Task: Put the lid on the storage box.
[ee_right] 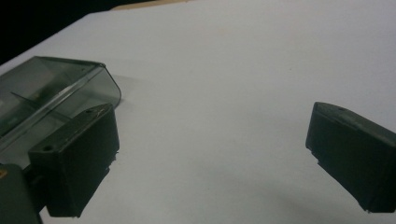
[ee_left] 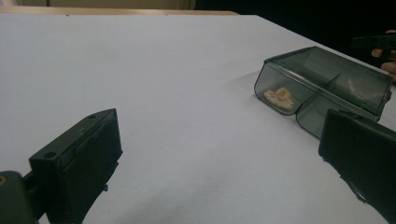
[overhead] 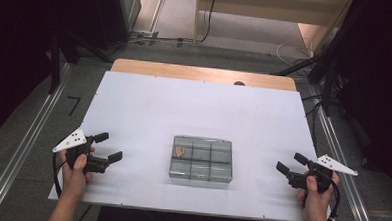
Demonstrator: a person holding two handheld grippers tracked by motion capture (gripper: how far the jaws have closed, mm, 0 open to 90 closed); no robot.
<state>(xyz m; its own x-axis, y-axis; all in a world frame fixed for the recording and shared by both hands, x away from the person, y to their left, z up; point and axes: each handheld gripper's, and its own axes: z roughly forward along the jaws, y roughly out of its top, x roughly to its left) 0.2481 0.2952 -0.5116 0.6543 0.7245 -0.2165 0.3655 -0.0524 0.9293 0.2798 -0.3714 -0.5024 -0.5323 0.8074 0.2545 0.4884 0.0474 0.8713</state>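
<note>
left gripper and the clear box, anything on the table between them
Nothing: in the high view only bare white table lies between the open left gripper and the compartment box.

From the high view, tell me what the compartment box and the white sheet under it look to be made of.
Compartment box: probably smoky, translucent hard plastic with a glossy finish; its dividers and a small pale item show through the walls. White sheet: smooth and matte, perhaps paper or a thin board; it throws no sharp reflections. It lies over a wooden-looking tabletop whose tan edge shows at the far side.
</note>
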